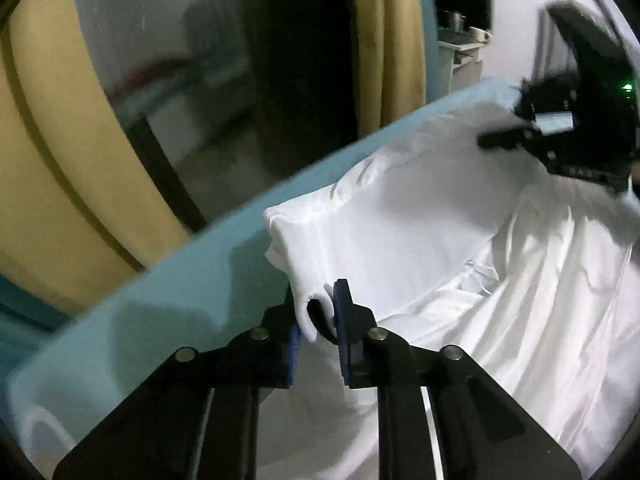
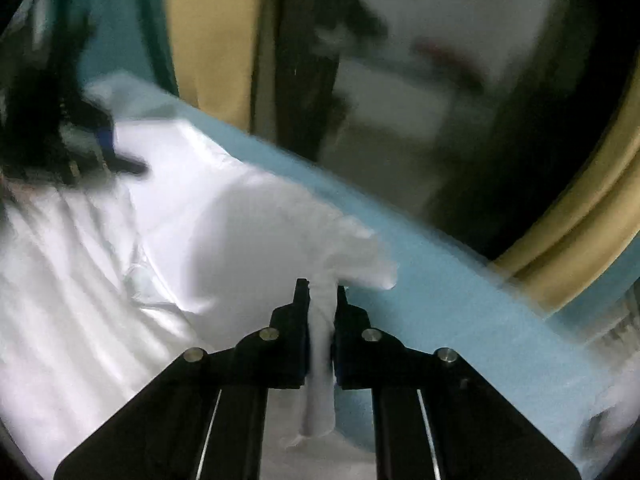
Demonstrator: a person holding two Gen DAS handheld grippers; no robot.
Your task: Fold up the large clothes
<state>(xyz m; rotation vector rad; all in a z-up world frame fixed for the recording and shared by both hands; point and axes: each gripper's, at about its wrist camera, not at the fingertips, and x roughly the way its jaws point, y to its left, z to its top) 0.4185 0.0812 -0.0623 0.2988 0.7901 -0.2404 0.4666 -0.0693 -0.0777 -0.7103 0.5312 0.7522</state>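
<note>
Claw on my left (image 1: 316,320) is pinched narrow on one corner of the white garment (image 1: 420,220), a tuft of fabric poking out between the blue pads (image 1: 342,320). My right claw (image 2: 320,320) is clamped tight on the other corner, with a bunched strip of cloth running down between its fingers. In the left view the right claw shows far off at the upper right, so the two are well apart, with the held edge stretched between them.

That edge is lifted and doubled over the rest of the garment, which lies wrinkled and spread below. Beyond it runs the blue worktop (image 1: 168,280), with tan curtains (image 1: 60,168) and a dark window behind. Both views are blurred.

My read is that a fold is under way: I have the two corners of one edge up and am carrying them across the body of the garment. Next I need to keep both corners level and taut, bring them over to meet the opposite edge, and lower them together so the layer lands flat. If one side sags or leads, the fold will go skewed, and those wrinkles underneath may get trapped.
</note>
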